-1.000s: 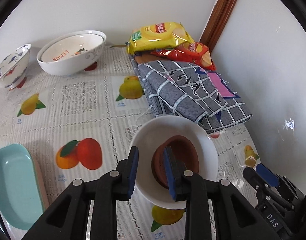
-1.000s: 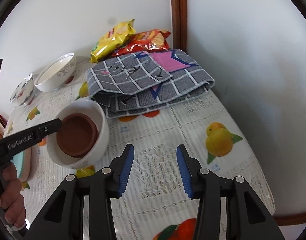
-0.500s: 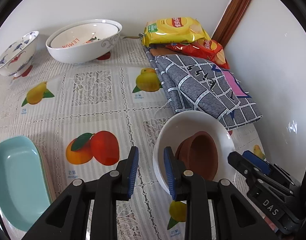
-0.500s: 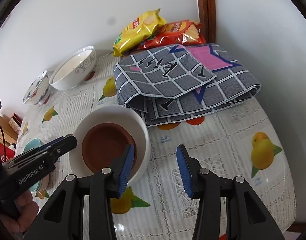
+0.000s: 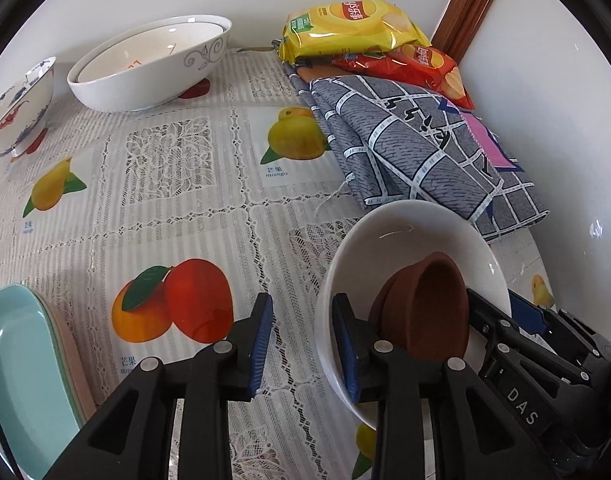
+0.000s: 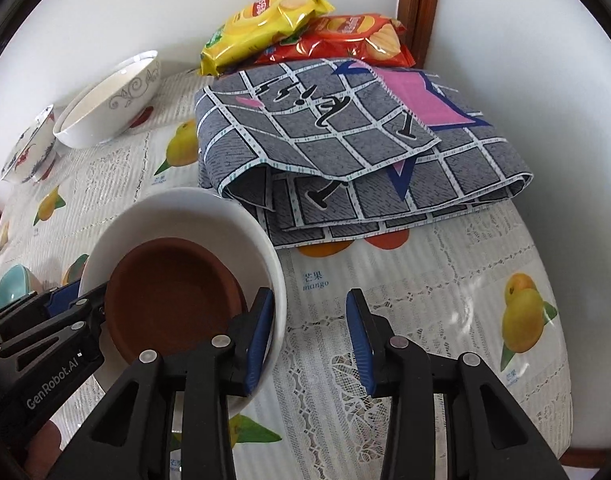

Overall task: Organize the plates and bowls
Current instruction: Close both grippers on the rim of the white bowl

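White bowl (image 5: pixel 405 240) with brown dishes (image 6: pixel 173 292) nested inside sits on the fruit-print tablecloth (image 5: pixel 177 208), its rim straddled loosely by both the left gripper (image 5: pixel 301 340), just widening, and the right gripper (image 6: pixel 309 336), just narrowing. Only the left view shows the teal dish (image 5: pixel 17 368); farther back lie folded cloth (image 6: pixel 345 140) and chip bags (image 5: pixel 353 24).

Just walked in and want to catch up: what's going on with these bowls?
A person holds a gripper in each hand over a white bowl with a brown dish nested inside. The left gripper and right gripper each straddle the bowl's rim on opposite sides, jaws apart and not yet clamped; the left has just been opening, the right closing. Two more bowls sit stacked by the wall, with a teal dish nearby.
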A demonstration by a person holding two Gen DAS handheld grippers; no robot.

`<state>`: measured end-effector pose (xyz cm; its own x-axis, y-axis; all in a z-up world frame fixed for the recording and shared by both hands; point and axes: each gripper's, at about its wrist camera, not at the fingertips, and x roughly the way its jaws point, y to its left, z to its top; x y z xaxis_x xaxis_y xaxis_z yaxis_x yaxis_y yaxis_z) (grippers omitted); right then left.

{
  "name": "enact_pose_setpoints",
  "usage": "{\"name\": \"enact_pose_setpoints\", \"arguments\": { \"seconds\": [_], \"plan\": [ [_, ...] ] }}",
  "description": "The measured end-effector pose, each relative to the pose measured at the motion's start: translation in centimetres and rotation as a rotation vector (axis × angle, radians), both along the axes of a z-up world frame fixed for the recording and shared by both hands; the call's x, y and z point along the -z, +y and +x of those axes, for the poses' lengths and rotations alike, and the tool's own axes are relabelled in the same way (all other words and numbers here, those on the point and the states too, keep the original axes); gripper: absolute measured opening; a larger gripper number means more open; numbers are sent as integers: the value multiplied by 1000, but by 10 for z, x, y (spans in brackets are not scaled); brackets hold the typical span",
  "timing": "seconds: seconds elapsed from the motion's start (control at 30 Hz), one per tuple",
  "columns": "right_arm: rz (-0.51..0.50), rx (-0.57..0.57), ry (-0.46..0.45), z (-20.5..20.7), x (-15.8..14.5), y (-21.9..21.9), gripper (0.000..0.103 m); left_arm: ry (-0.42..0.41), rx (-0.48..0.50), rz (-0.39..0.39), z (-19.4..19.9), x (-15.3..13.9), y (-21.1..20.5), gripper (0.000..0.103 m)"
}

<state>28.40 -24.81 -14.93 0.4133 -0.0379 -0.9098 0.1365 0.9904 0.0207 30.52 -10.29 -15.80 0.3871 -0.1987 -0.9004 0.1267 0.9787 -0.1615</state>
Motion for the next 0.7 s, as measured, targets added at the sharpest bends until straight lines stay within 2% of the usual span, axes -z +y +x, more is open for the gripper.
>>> {"name": "enact_pose_setpoints", "arguments": {
  "seconds": [0.33, 0.5, 0.7],
  "plan": [
    [-5, -13, 2, 2, 3, 0, 39, 12, 20, -8, 3, 4, -1, 34],
    [-15, -5, -11, 1, 3, -4, 52, 7, 22, -12, 3, 5, -1, 34],
    [-12, -4, -54, -3, 4, -5, 52, 13, 1, -37, 2, 6, 1, 34]
  ]
}}
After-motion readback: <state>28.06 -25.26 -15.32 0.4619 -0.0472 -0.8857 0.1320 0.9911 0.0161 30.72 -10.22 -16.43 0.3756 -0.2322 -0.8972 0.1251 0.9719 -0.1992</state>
